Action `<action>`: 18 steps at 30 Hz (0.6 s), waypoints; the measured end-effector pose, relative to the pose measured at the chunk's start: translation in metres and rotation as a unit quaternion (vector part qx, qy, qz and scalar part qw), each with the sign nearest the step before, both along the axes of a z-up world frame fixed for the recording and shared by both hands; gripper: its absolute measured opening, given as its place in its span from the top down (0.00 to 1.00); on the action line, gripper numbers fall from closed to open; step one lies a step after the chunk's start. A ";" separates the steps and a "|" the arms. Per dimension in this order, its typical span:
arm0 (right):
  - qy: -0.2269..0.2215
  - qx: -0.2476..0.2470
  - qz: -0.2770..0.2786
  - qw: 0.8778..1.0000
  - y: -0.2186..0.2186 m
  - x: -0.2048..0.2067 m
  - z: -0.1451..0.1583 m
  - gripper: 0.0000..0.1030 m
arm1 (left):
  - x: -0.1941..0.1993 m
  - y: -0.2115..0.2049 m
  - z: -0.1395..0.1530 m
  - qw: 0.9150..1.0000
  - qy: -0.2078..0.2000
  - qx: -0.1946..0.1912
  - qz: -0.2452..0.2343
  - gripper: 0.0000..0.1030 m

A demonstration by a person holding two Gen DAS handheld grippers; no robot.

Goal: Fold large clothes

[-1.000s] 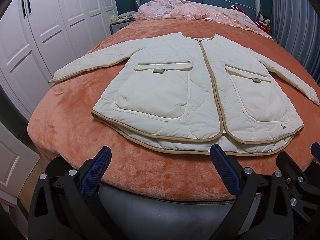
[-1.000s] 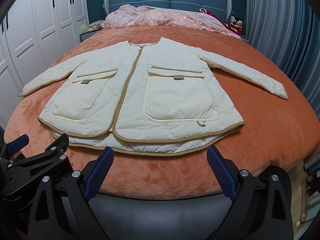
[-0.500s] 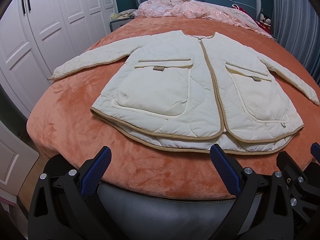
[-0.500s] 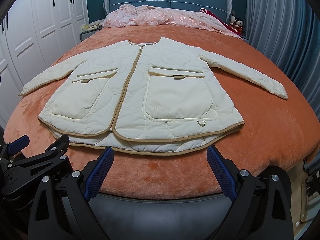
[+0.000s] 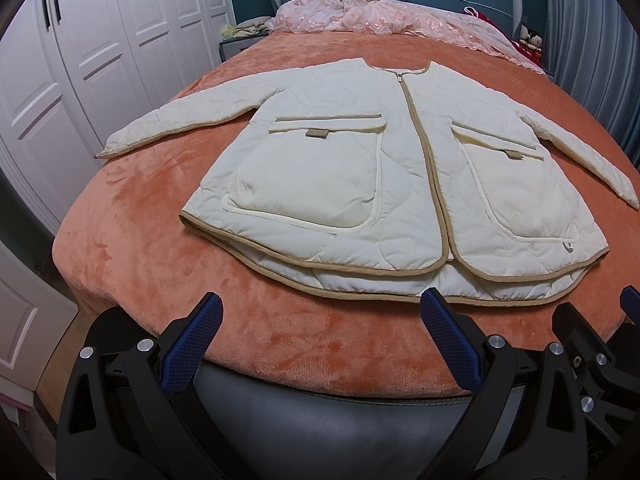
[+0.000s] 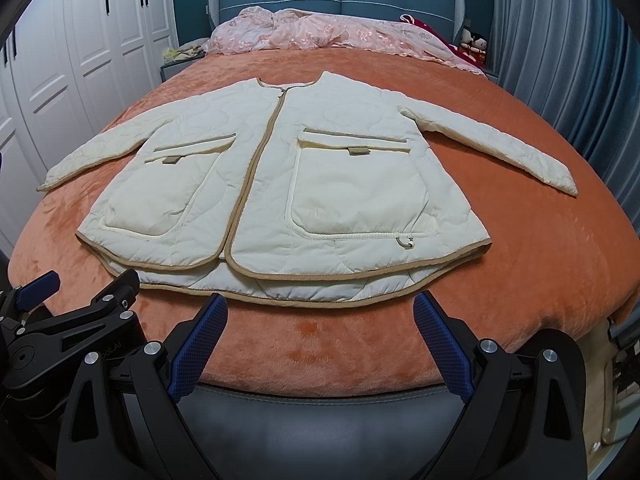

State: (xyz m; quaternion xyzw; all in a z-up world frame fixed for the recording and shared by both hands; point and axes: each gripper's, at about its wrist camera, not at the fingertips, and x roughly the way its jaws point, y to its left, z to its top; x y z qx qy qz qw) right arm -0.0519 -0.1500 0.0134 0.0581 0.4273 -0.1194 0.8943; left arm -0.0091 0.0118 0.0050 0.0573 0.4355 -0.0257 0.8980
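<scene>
- Cream quilted jacket (image 5: pixel 360 184) lies flat, zipped, sleeves spread, on the orange bed (image 5: pixel 132 248).
- Left gripper (image 5: pixel 320 320) and right gripper (image 6: pixel 320 320): both wide, empty, near the hem.

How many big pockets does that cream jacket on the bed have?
2 on the jacket: one pocket on the panel toward the white wardrobes, one pocket on the panel toward the curtains. Any on the underside would be hidden.
</scene>
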 end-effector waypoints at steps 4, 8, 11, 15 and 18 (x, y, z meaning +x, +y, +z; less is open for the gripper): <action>0.004 0.005 0.000 1.000 -0.002 0.001 -0.005 0.11 | 0.000 -0.002 -0.004 1.000 0.003 0.003 0.000 0.06; 0.011 0.009 0.000 1.000 -0.004 0.005 -0.009 0.11 | 0.003 -0.003 -0.006 1.000 0.008 0.003 0.001 0.06; 0.018 0.015 0.001 1.000 -0.006 0.008 -0.014 0.11 | 0.007 -0.004 -0.007 1.000 0.014 0.001 0.002 0.06; 0.024 0.022 0.006 0.999 -0.012 0.016 -0.017 0.11 | 0.015 -0.008 -0.010 1.000 0.021 0.002 0.001 0.06; 0.021 0.025 -0.006 0.999 -0.031 0.026 -0.015 0.11 | 0.023 -0.013 -0.009 1.000 0.022 0.005 0.003 0.06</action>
